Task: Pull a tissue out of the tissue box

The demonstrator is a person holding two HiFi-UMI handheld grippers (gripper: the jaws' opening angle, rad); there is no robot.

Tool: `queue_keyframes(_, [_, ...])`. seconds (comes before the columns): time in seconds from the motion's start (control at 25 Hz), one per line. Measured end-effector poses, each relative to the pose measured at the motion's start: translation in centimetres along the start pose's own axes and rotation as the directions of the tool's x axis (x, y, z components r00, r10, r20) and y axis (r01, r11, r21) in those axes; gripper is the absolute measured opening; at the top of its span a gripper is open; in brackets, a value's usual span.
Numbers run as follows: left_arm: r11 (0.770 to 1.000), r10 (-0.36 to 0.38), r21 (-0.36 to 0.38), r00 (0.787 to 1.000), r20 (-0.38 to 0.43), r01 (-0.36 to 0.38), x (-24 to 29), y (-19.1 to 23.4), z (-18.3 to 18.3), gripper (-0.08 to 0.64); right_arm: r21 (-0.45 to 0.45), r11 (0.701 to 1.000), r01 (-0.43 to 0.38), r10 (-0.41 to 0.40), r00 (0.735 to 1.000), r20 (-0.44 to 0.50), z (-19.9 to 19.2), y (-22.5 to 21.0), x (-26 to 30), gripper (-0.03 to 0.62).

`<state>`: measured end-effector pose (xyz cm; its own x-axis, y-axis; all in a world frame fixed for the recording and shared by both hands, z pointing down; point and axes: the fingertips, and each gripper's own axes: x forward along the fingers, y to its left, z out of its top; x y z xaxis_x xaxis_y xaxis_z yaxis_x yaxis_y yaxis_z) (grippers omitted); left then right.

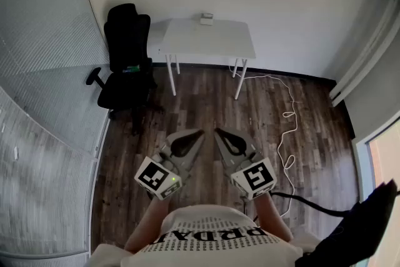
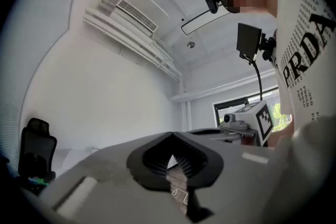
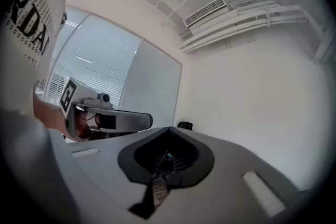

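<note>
With jaws closed and empty on my left gripper (image 1: 200,132) and right gripper (image 1: 217,130), I faced the small pale tissue box (image 1: 207,19) on the far white counter (image 1: 219,40), judging its light, tearable tissue needed a gentle pinch at the top.

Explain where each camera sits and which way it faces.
Head view: on the person's head, facing steeply down at the wooden floor, white table and black office chair; left tool, right tool and shirt show.
Left gripper view: on the left tool, facing along its shut jaws toward wall and ceiling vent; shirt and right tool show.
Right gripper view: on the right tool, facing glass partition and ceiling vent; left tool shows.
Shared: head and left gripper views both show the black office chair.
</note>
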<state>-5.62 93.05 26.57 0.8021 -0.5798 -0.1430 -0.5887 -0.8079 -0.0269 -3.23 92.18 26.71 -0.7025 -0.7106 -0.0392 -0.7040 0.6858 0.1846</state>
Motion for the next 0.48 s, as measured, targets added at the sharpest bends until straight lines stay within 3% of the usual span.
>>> queue_keyframes(0.48, [1.000, 0.004, -0.015, 1.000, -0.004, -0.004, -1.1, -0.5, -0.3, -0.002, 0.046, 0.999, 0.004, -0.003, 1.000, -0.007, -0.6, 1.2, -0.3, 0.008])
